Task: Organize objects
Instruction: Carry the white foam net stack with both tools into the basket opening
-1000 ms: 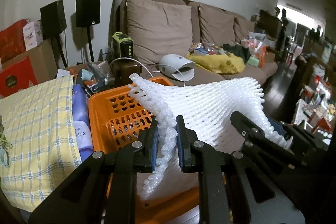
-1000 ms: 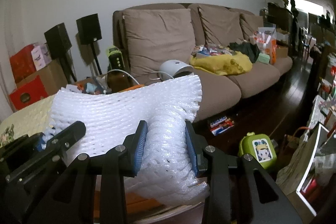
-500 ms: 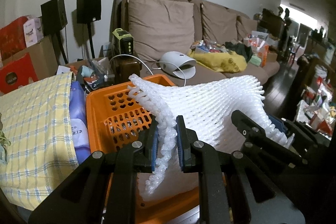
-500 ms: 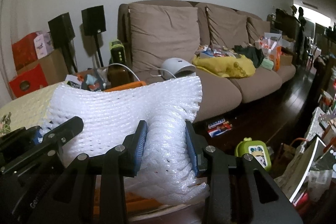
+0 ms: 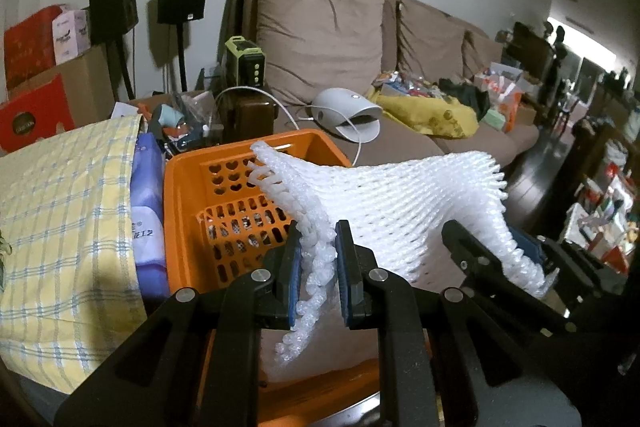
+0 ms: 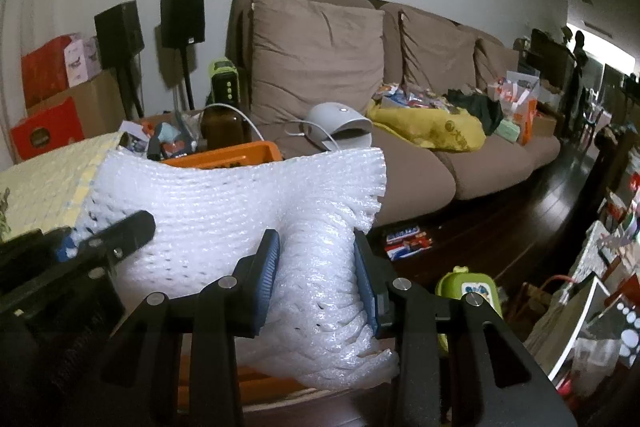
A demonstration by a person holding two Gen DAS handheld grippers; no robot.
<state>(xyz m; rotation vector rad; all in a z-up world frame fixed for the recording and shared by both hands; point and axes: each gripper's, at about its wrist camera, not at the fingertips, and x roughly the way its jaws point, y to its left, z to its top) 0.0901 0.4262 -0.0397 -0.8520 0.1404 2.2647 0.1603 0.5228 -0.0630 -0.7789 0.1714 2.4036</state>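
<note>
A white foam net sheet (image 5: 400, 203) hangs stretched between the two tools, above an orange perforated basket (image 5: 192, 211). The left hand-held gripper (image 5: 318, 267) is clenched on the sheet's left edge, bunched thin between its blue pads. The right hand-held gripper (image 6: 316, 275) grasps a thicker fold of the sheet's right end. A yellow checked cloth (image 5: 60, 227) lies left of the basket; a brown sofa (image 6: 320, 67) stands beyond.
</note>
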